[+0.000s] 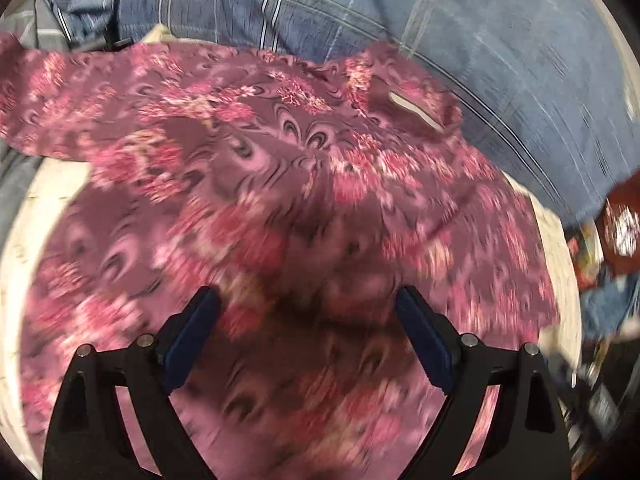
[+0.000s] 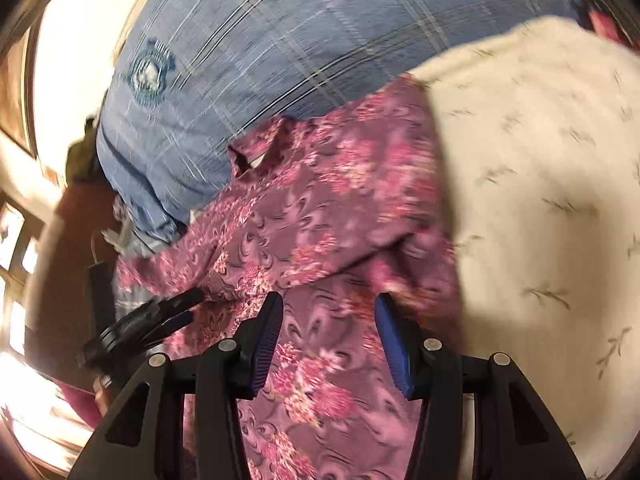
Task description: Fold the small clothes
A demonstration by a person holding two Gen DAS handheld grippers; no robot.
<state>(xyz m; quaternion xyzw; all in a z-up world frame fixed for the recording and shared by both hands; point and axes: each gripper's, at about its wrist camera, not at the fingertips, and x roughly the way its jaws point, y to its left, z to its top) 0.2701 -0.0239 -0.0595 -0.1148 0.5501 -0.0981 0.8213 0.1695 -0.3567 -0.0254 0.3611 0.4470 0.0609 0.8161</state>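
Half-blurred pink floral garment (image 1: 280, 184), edges cropped

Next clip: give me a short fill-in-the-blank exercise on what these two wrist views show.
1. The floral garment is mainly ____ in colour.
2. It lies on a ____ printed cloth.
3. Beyond it sits a ____ plaid pillow.
4. The jaws of the left tool and right tool stand ____, gripping nothing.

Missing words: pink; cream; blue; open
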